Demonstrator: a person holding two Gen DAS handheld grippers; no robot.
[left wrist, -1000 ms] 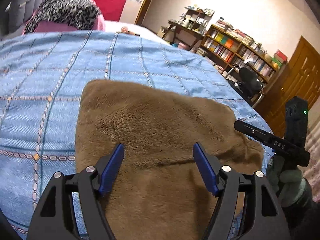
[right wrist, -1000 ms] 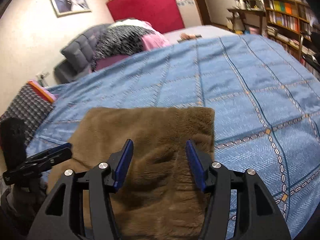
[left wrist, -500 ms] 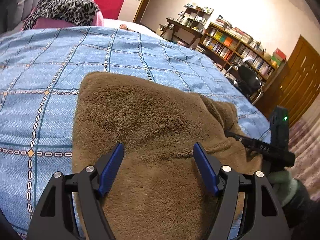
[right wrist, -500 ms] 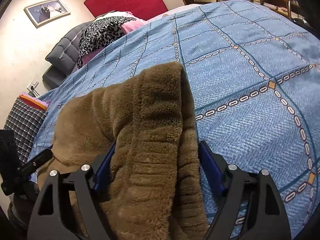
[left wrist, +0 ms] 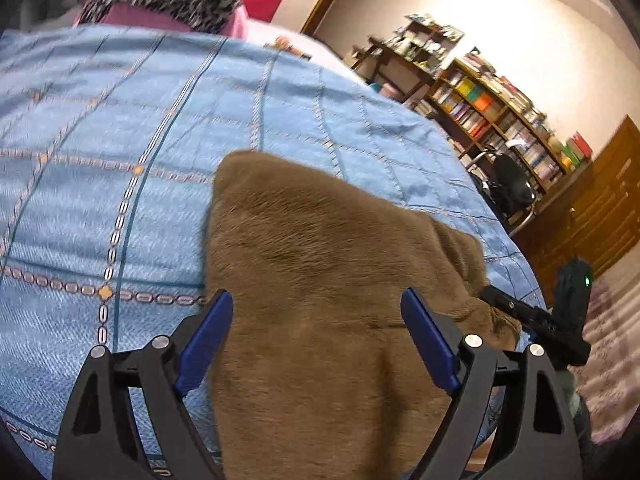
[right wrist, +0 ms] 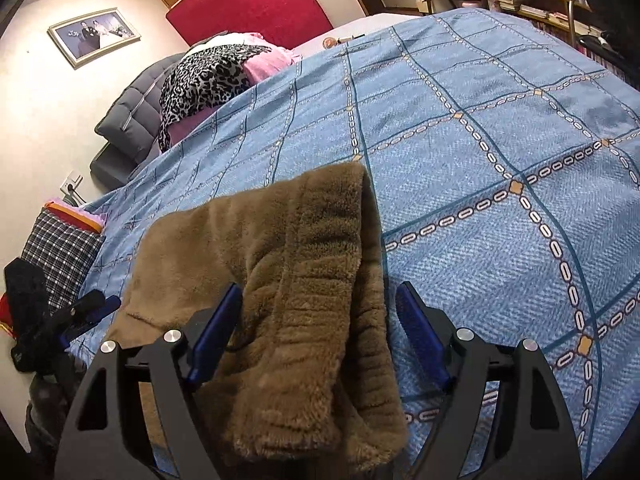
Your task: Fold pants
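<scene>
Brown fleece pants [left wrist: 320, 280] lie folded on the blue patterned bedspread [left wrist: 120, 140] near its front edge. My left gripper [left wrist: 316, 320] is open, its blue pads on either side of the fabric's near part. In the right wrist view the ribbed waistband end of the pants [right wrist: 312, 320] bulges up between the open jaws of my right gripper [right wrist: 320, 320]; the pads stand apart from the fabric. The right gripper also shows in the left wrist view [left wrist: 536, 320] at the pants' right edge, and the left gripper shows in the right wrist view [right wrist: 80, 312].
A leopard-print and pink pile [right wrist: 212, 76] sits at the bed's far end beside a grey headboard [right wrist: 132, 120]. Bookshelves [left wrist: 500, 120], a black chair [left wrist: 508, 184] and a wooden door [left wrist: 600, 208] stand right of the bed. A plaid cushion [right wrist: 60, 256] lies at the left.
My right gripper pushed forward into the pants' waistband edge, which bunched and rose between its jaws. My left gripper shifted a little over the near part of the pants; both stayed open.
</scene>
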